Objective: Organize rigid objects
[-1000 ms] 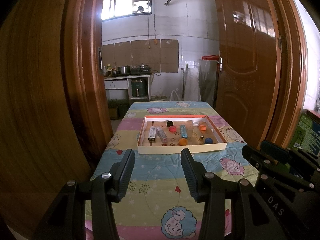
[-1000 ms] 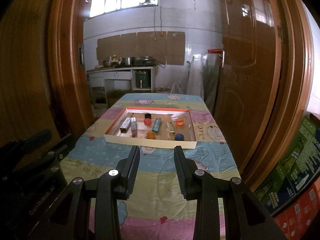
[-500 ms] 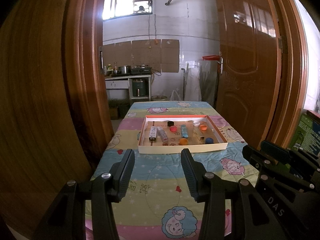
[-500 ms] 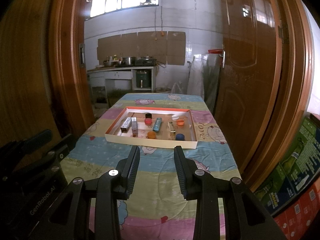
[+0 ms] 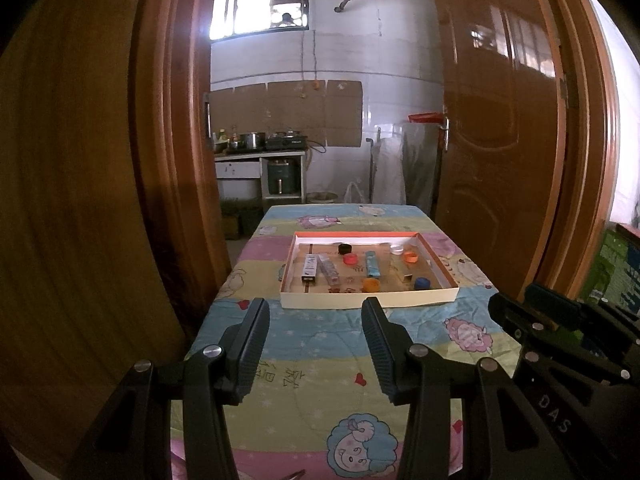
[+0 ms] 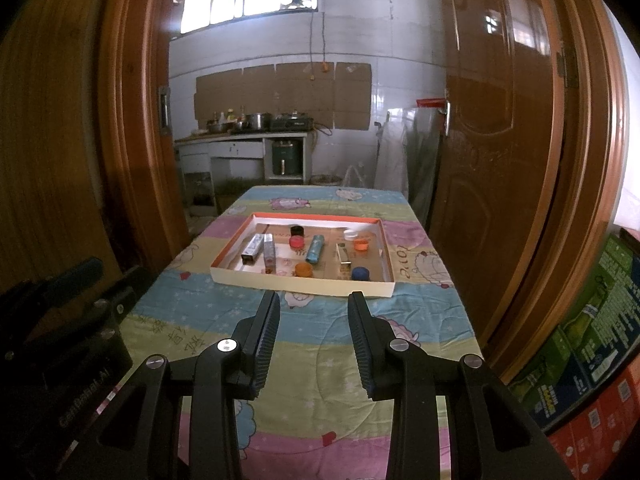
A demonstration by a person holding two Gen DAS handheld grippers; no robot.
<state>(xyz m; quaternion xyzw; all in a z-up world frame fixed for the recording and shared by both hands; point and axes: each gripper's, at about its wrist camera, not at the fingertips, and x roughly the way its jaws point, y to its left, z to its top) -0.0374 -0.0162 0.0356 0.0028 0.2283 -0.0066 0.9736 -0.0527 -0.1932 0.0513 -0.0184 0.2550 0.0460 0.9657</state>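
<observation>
Between wooden doors, a quilt-covered counter (image 6: 312, 360) carries a shallow tray (image 6: 304, 286) of scattered caps and tubes — both spread-fingered, empty, the left gripper (image 5: 316, 344) and right gripper (image 6: 314, 336) hang short of it.

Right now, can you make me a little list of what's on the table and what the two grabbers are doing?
surface: table under a cartoon-print cloth
container: shallow tray with an orange rim
caps in tray: black cap, red cap, two orange caps, white cap, blue cap
other items in tray: small boxes, blue tube
left gripper: jaws open, empty, short of the tray
right gripper: jaws open, empty, short of the tray
</observation>
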